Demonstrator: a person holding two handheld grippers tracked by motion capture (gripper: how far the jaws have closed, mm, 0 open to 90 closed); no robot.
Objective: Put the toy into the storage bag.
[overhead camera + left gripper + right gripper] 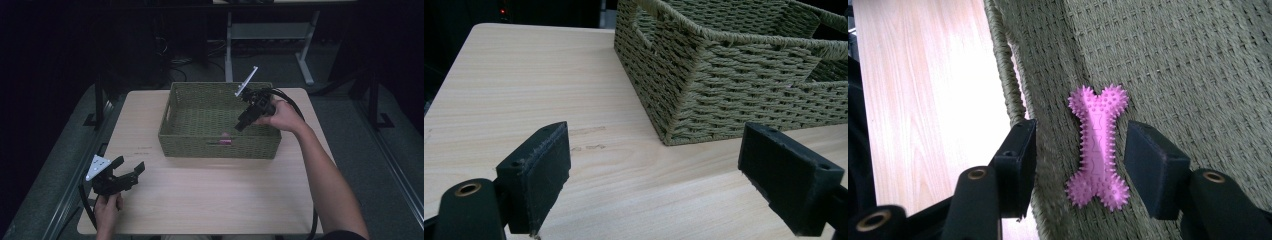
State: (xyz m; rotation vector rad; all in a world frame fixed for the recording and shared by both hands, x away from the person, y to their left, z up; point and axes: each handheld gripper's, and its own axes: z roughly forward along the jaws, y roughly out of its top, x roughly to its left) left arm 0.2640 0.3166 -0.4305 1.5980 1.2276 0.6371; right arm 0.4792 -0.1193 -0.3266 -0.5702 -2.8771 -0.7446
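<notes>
Your right gripper [243,122] hangs over the green woven basket [175,142], near its 3 o'clock side. Its jaws are apart and hold nothing. In the right gripper view the pink bone toy [1098,148] lies flat on the basket floor below, in the gap between the two jaws, but the pads do not touch it. In the high view the toy [225,141] sits at the basket's 6 o'clock edge, close to the near wall.

Your left gripper [129,171] rests over the bare table [210,200], at about 8 o'clock from the basket and well apart from it. Its jaws are wide apart with nothing between them.

The toy looks small and light. It is likely soft rubber, so it should bend and squash a little when you squeeze. The little spikes all over it should help the pads hold on, so it should not slip much. It will not break if it drops.

If you take it again, pinch the thin middle part. The fat knobby ends are wider and may pop out of the jaws.
</notes>
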